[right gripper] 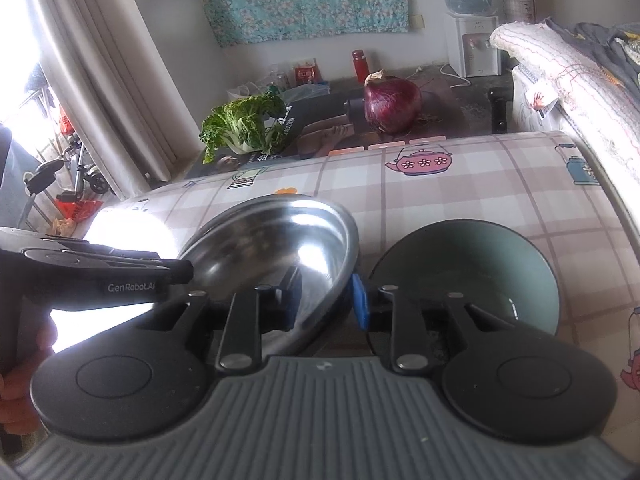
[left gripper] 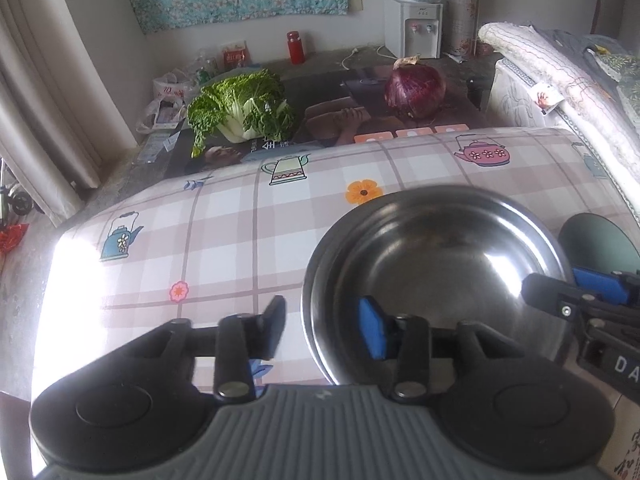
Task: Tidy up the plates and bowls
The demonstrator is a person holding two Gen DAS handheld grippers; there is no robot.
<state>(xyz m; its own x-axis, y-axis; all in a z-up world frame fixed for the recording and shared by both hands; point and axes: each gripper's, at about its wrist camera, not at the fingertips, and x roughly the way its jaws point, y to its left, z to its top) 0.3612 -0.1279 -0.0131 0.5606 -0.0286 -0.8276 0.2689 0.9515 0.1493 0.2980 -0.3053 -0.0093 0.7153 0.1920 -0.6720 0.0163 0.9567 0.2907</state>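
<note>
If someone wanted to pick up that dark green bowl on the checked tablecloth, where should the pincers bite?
Probably the near rim of the dark green bowl, approached from above and from this side. It sits upright and open, so its thin wall fits between two fingers, one inside, one outside. The shiny steel plate crowds its left, so avoid that side.

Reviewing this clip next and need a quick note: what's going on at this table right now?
A person is working with two handheld grippers on a steel plate lying on the checked tablecloth. The left gripper straddles the plate's near-left rim with its jaws apart and not pressing on it. The right gripper straddles the opposite rim, its pads also off the metal. The plate seems to sit on a dark dish underneath. A green bowl stands beside it, untouched.
</note>
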